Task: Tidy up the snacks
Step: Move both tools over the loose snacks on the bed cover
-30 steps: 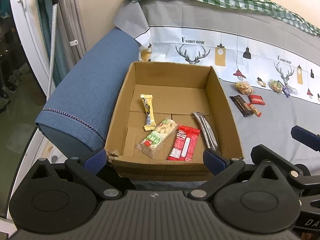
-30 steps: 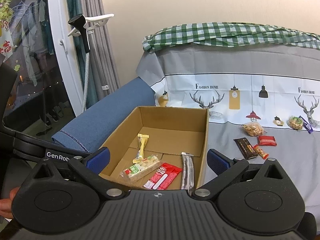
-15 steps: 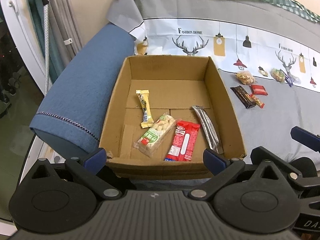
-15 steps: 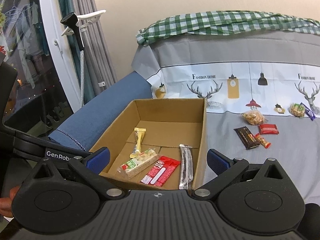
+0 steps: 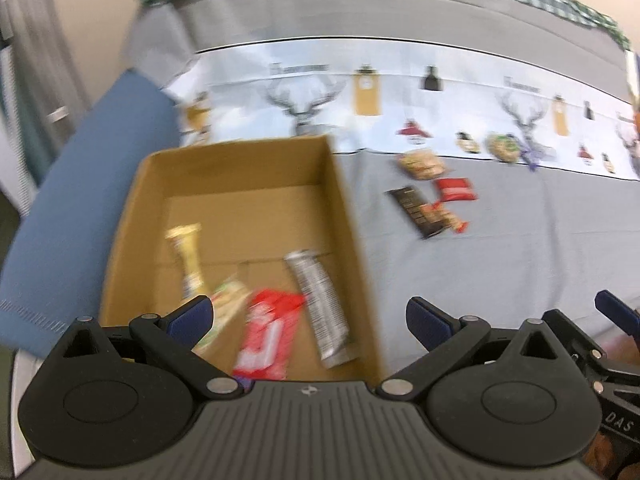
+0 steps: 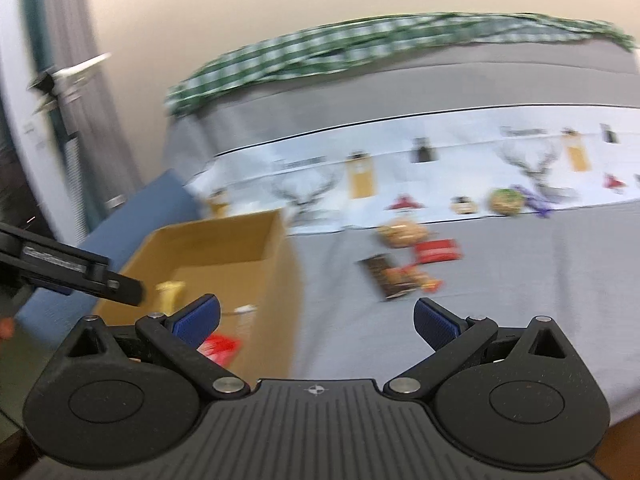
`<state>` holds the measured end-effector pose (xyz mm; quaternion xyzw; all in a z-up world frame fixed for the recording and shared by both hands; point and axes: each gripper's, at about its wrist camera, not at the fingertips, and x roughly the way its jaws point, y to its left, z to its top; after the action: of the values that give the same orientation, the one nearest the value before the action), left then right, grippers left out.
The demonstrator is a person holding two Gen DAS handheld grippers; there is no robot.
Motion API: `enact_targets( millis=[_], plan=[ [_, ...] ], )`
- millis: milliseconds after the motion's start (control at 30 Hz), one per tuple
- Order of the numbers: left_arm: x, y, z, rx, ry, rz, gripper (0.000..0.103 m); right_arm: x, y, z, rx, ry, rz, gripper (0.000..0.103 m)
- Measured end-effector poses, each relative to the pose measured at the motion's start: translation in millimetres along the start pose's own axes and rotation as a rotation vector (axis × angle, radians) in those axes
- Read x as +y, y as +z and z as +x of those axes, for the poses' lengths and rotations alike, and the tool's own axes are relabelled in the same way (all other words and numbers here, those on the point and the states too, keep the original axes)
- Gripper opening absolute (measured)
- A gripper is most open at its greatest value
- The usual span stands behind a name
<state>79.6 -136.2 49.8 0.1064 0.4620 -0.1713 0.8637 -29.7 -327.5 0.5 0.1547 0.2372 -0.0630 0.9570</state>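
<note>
Grey sheet point(image 5: 500, 264): loose snacks point(image 5: 434, 200) beside box point(image 5: 352, 216).

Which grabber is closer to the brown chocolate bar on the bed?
Probably the right. The right gripper faces the chocolate bar almost straight ahead. The left gripper hangs over the box, with the bar off to its right.

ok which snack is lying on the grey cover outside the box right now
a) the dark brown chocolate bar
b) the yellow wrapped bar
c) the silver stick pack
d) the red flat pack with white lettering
a: the dark brown chocolate bar lies on the grey cover to the right of the cardboard box, while the red, silver and yellow packs all sit inside the box.
</note>
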Motion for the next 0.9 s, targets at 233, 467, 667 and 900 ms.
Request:
enact_targets(
  millis=[233, 467, 667, 900],
  plan=[
    [-76, 68, 69, 0.07, -0.091, 0.033, 0.103, -88, 21, 10, -0.053, -0.181, 0.077, 0.102],
    [-128, 123, 201, 0.257, -0.055, -0.072, 0.103, -177, 53, 57, -0.09, -0.297, 0.103, 0.102],
    [-148, 130, 307, 0.418, 0.002, -0.101, 0.103, -254, 83, 152, -0.075, -0.407, 0.001, 0.102],
    [-147, 134, 382, 0.508, 0.017, -0.167, 0.103, -348, 97, 301, 0.096, -0.467, -0.049, 0.102]
  ],
)
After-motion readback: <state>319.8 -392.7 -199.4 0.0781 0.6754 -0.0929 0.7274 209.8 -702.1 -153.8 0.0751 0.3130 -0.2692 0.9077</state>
